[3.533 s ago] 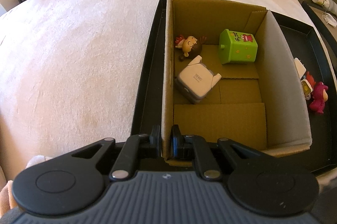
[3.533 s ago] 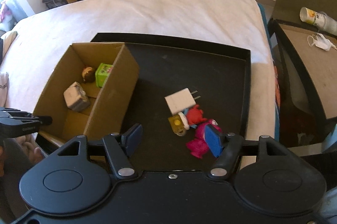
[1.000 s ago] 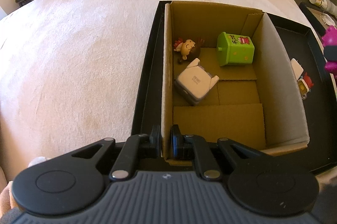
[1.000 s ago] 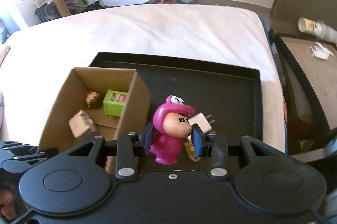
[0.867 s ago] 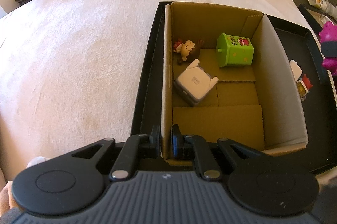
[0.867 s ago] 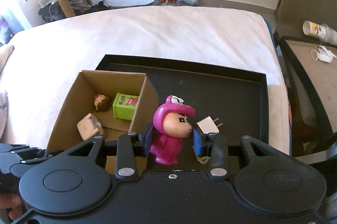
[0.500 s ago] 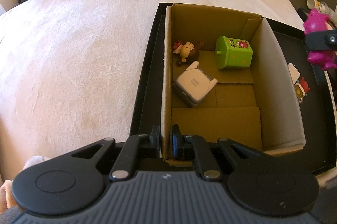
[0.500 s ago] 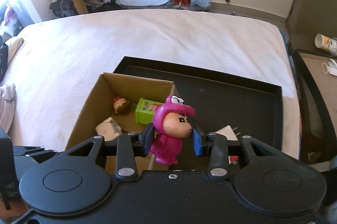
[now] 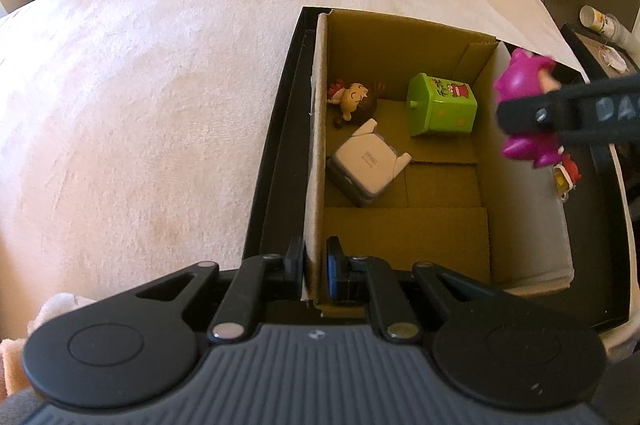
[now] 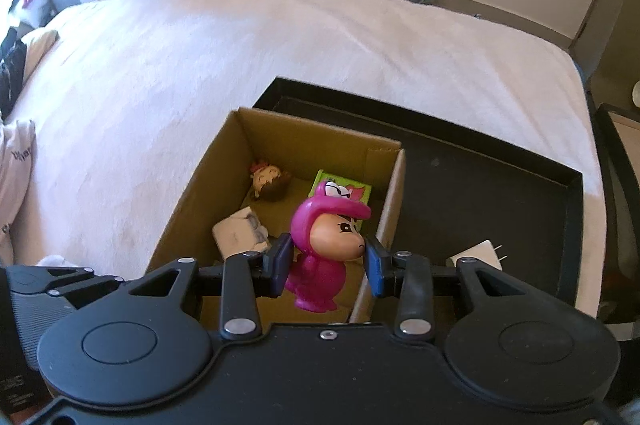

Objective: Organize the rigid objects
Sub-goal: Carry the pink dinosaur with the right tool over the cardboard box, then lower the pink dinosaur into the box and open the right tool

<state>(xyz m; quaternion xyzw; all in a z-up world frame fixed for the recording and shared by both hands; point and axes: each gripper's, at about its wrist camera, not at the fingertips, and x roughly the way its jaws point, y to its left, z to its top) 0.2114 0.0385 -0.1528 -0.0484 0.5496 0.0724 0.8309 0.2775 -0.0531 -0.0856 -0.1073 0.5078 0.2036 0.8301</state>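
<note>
Three pieces already lie in the cardboard box (image 9: 400, 225): a small doll head (image 9: 354, 99) at the far left, a green cube toy (image 9: 440, 107) at the far right, and a white folding charger (image 9: 366, 167) nearer the middle; the near half of the box floor is bare.

The left gripper (image 9: 314, 271) is clamped on the near end of the box's left wall, one pad on either side, which looks like steadying the box on the black tray (image 10: 500, 185); the tray itself sits on a pale bedspread (image 9: 140, 85).

The right gripper (image 10: 328, 261) is closed around the pink figure (image 10: 326, 245), squeezing it by the head so that the body hangs free above the box — seen from the left wrist, the figure sits about over the right wall, so it is on the point of going in but not yet released.

Left out on the tray, right of the box: a white plug adapter (image 10: 478, 253) and a small red toy (image 9: 568, 171) with something yellow beside it, too small to identify.

By my reckoning the job is past halfway — three stowed, one in the air, at least two to fetch; lowering the figure onto the bare near floor seems the safest spot.
</note>
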